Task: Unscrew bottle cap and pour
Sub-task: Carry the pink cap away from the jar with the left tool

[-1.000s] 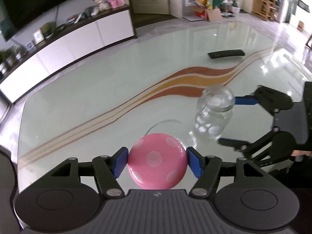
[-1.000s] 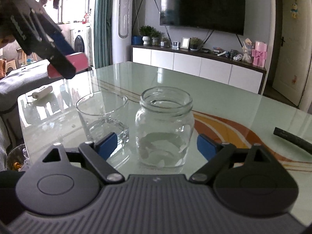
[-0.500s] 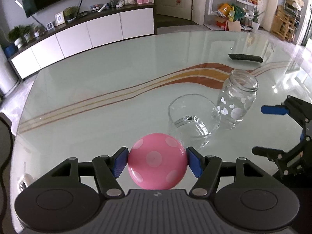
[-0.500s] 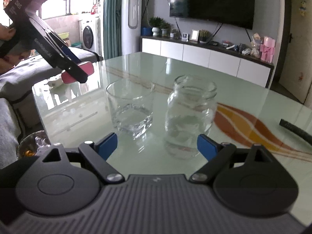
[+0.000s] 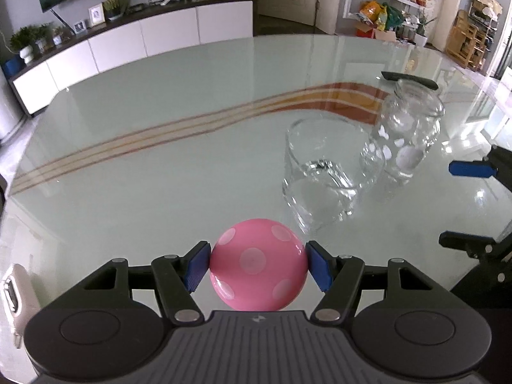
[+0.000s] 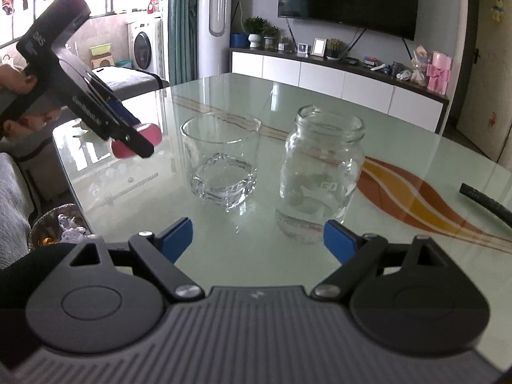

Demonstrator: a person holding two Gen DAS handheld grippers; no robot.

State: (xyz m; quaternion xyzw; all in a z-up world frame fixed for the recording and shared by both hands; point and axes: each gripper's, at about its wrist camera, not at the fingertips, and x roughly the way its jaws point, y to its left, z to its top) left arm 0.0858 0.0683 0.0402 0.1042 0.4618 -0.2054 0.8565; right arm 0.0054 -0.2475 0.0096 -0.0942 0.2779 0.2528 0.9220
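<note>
The left gripper (image 5: 257, 267) has its jaws closed on the pink spotted cap (image 5: 257, 265), held in the air above the near edge of the counter (image 5: 160, 121), so the cap is off the jar (image 6: 321, 172). The jar stands upright and open-mouthed on the counter just beside the drinking glass (image 6: 220, 160), which holds a little clear liquid at its bottom; the jar looks nearly drained, though some liquid may remain low in it. The right gripper (image 6: 257, 240) has its jaws spread wide and holds nothing; the jar sits just ahead of them, toward the right-hand jaw, and the glass toward the left-hand one. The chief risk is a clumsy approach: with jar and glass so close, a wide jaw closing on the jar could nudge the glass or tip the jar on the slick glass counter. The smooth, rounded cap could also slip from its pinch and roll off the edge.
</note>
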